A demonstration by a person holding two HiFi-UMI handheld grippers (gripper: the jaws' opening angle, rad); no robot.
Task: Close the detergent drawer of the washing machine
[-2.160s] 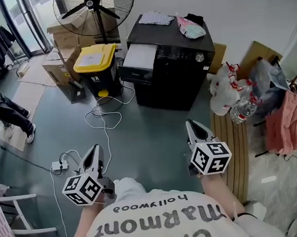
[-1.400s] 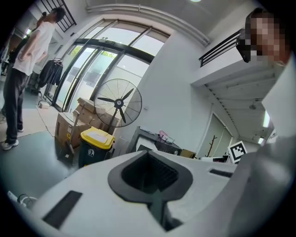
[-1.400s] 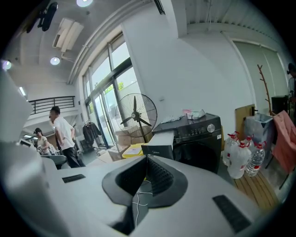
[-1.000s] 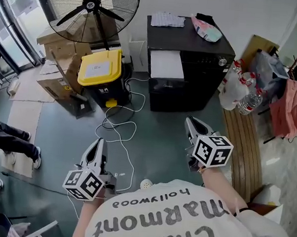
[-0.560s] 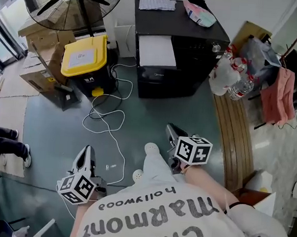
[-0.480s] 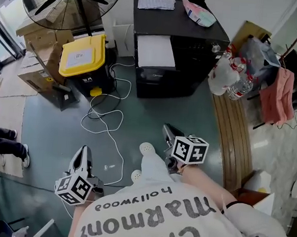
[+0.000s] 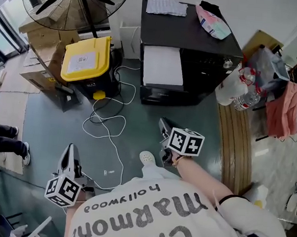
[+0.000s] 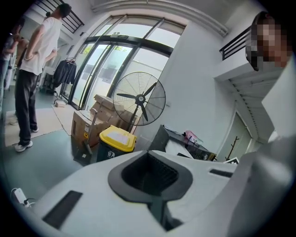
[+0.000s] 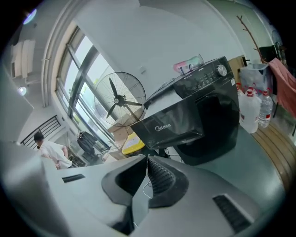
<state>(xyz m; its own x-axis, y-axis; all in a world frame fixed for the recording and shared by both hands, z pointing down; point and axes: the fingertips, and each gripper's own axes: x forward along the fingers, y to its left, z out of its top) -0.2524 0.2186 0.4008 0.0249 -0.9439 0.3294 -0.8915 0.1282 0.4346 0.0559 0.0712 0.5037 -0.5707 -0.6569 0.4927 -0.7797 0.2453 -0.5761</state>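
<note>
"Midea" stands on the drawer [image 9: 169, 121] front, in the right gripper view. The shirt [image 7: 151, 218] bears "hollywood" and "Marmont", upside down. The label [image 7: 82, 60] on the bin [image 7: 100, 48] is too small to read

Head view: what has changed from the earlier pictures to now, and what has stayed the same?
The right gripper has moved left in the view, into line with the washing machine. The left gripper has sunk toward the lower left corner. Nothing was taken hold of or let go: both are shut and empty. The white detergent drawer still stands pulled out, untouched.
</note>
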